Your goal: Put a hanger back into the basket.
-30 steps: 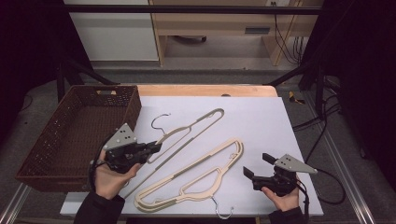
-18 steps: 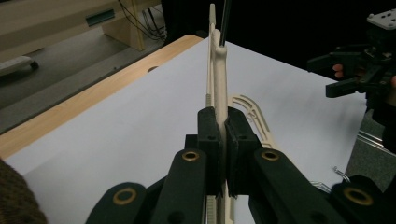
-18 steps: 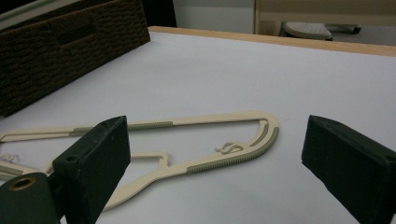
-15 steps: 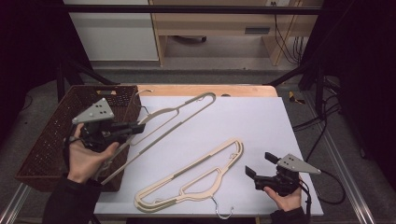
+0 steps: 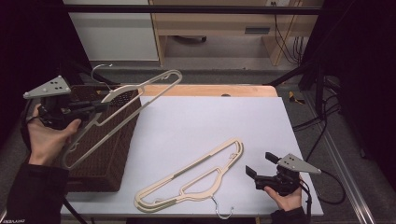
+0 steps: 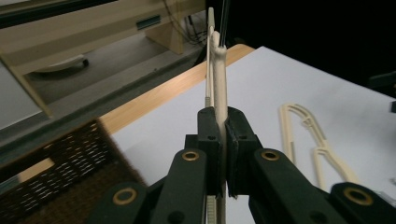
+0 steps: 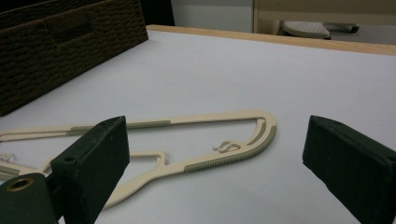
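My left gripper is shut on a cream plastic hanger and holds it in the air over the dark wicker basket at the table's left. In the left gripper view the black jaws pinch the hanger's thin edge, gripper. A second cream hanger with a metal hook lies flat on the white table near its front edge. My right gripper rests low at the front right, open, just right of that hanger; the gripper has nothing between its jaws.
The white tabletop has a wooden strip along its far edge. Beyond it stand a wooden bench and a white cabinet. Cables hang off the table's right side.
My left gripper has lifted its hanger off the table and carried it left and up, over the basket. The right gripper and the other hanger have stayed put.
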Demonstrator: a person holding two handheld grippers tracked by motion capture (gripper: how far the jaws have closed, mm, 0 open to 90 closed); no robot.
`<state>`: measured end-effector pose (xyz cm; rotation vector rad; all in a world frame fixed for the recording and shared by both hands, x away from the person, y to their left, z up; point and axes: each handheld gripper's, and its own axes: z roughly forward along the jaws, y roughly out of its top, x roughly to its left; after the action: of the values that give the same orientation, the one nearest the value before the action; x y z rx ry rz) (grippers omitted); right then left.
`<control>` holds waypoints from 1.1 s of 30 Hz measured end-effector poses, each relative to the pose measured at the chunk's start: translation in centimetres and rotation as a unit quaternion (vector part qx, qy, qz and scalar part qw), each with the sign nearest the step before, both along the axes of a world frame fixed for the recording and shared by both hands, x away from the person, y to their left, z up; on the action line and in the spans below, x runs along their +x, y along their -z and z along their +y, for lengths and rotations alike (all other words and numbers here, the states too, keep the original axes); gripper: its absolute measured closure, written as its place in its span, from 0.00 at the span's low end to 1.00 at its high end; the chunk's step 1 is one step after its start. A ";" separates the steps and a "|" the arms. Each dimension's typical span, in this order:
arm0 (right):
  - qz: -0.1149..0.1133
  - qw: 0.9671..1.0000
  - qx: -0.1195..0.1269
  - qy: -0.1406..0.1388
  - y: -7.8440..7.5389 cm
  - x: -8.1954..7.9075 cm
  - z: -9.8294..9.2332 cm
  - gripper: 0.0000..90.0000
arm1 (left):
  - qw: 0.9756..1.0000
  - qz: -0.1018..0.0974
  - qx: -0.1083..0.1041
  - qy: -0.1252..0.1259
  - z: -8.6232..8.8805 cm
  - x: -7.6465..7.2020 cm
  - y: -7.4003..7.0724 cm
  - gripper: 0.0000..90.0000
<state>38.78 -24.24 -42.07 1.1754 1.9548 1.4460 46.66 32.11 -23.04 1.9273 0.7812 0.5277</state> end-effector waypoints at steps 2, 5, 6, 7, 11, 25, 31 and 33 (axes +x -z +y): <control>0.000 1.000 0.000 0.000 0.0 0.0 0.1 0.08 | 1.000 0.002 0.000 -0.011 1.7 0.8 0.3 0.96; 0.002 1.000 -0.001 0.000 0.1 0.0 0.1 0.08 | 0.999 -0.002 0.005 -0.031 3.4 1.4 0.6 0.96; 0.001 1.000 -0.002 0.000 0.1 0.0 0.1 0.08 | 0.999 0.001 0.004 -0.039 3.9 1.6 0.8 0.96; 0.001 1.000 -0.002 0.000 0.1 0.1 0.1 0.08 | 0.999 -0.001 0.009 -0.044 4.4 1.9 1.0 0.96; 0.002 1.000 -0.003 0.002 0.2 0.1 0.1 0.08 | 0.998 0.005 0.015 -0.063 6.3 2.8 1.8 0.96; 0.003 1.000 -0.006 0.001 0.3 0.2 0.2 0.08 | 0.993 0.036 0.008 -0.111 11.2 3.9 5.1 0.96; 0.004 1.000 -0.006 0.002 0.3 0.1 0.2 0.08 | 0.992 0.055 0.001 -0.118 12.3 3.8 6.9 0.96; 0.004 1.000 -0.006 0.002 0.3 0.1 0.2 0.08 | 0.992 0.058 -0.001 -0.115 12.5 3.7 7.4 0.96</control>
<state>38.93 -24.02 -42.41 1.1815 1.9633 1.4276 50.36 44.62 -30.41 1.8902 1.0866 0.5565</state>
